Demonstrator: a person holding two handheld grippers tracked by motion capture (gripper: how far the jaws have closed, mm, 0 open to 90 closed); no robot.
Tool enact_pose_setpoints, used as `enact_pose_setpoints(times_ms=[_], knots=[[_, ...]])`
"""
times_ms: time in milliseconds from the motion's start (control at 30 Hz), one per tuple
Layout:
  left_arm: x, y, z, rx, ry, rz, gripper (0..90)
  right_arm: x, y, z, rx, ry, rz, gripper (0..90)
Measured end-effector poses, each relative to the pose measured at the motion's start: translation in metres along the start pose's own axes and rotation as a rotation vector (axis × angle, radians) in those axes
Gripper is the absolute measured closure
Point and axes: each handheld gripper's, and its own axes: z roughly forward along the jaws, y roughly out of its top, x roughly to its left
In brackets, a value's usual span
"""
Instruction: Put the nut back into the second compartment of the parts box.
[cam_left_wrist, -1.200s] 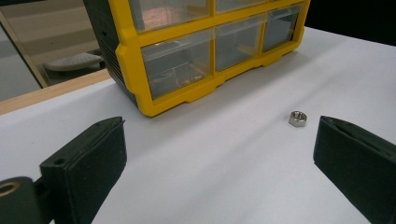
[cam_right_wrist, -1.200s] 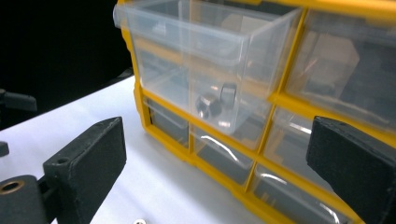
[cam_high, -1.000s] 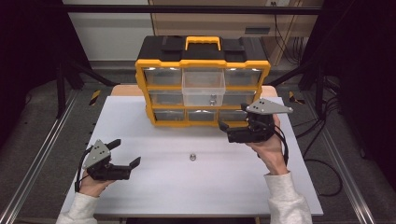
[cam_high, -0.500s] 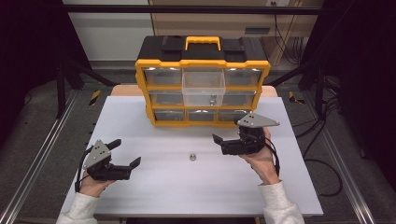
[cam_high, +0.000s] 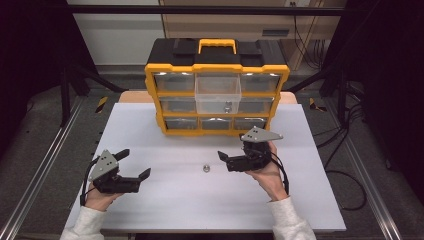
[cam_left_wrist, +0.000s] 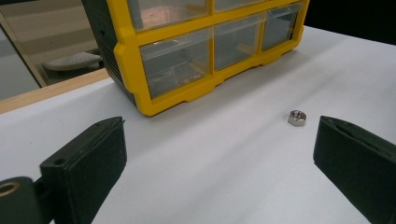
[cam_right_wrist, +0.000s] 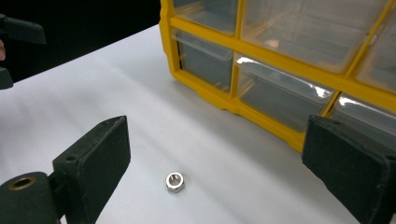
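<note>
Left gripper: your black two-jaw left gripper (cam_high: 134, 172) sits low at the lower left of the high view, jaws spread wide, grasping nothing, resting on or just above the table; I cannot tell which.
Right gripper: your black two-jaw right gripper (cam_high: 223, 159), with the grey three-cornered plate on top, sits right of centre, jaws parted and empty, pointed at the nut.
Nut: the small silver hexagonal metal nut (cam_high: 205, 168) lies flat on the bare white table top (cam_high: 165, 205), centre of frame, just beside the right gripper's tips and apart from them; in the right gripper view it lies low between the jaws (cam_right_wrist: 175, 182).
Organiser: the yellow-framed plastic drawer organiser with black top and handle (cam_high: 217, 70) stands at upper centre; its clear middle drawer (cam_high: 218, 93) is pulled out, something small inside, too small to identify.
Step in hand: judged, approach to pick the nut.
Next move: judged, you must lower and centre the right jaws over the nut, then close; it is thin, so grip low.
</note>
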Motion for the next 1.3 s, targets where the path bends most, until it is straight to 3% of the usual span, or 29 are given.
enact_pose_setpoints(times_ms=[600,1300], knots=[[0.0,0.0,0.0,-0.002,-0.002,-0.002,2.0,0.017,-0.011,0.034,0.074,0.037,0.0,10.8],[0.0,0.0,-0.001,-0.006,0.001,-0.002,2.1,0.024,-0.029,0.073,0.192,0.028,0.027,14.9]])
